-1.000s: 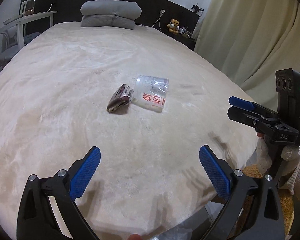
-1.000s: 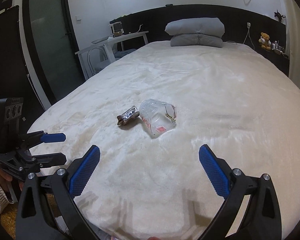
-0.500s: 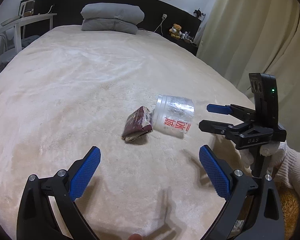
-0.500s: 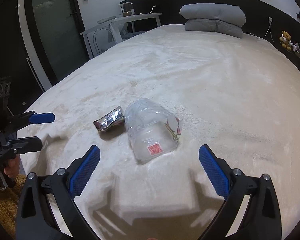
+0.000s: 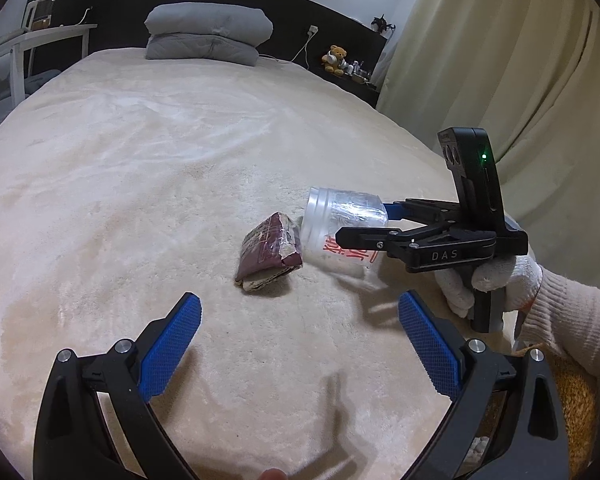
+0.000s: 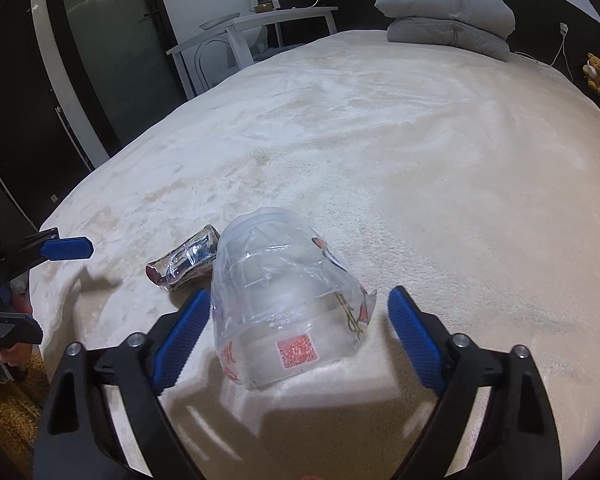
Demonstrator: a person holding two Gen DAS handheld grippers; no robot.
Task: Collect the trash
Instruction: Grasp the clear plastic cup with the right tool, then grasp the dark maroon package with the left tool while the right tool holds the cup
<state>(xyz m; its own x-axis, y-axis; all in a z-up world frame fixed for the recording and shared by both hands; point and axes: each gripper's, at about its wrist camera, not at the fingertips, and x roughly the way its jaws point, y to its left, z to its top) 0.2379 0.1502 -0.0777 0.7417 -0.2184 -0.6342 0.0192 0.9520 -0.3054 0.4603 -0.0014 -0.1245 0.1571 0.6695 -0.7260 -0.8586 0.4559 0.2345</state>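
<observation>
A clear plastic cup (image 5: 340,228) with red print lies on its side on the cream bed (image 5: 140,168). It also shows in the right wrist view (image 6: 284,312). A crumpled dark red wrapper (image 5: 270,256) lies just left of it, and shows in the right wrist view (image 6: 184,260) too. My right gripper (image 6: 300,328) is open, with its fingers on either side of the cup's base. In the left wrist view my right gripper (image 5: 364,224) straddles the cup. My left gripper (image 5: 300,340) is open and empty, a little short of the wrapper.
Two stacked grey pillows (image 5: 208,34) lie at the head of the bed. A white desk (image 6: 256,36) stands past the bed's left side. A curtain (image 5: 500,60) hangs to the right. A teddy bear (image 5: 336,58) sits on the dark headboard shelf.
Both grippers have moved forward toward the trash. My right gripper's open fingers have come around the cup. My left gripper has closed in on the wrapper.
</observation>
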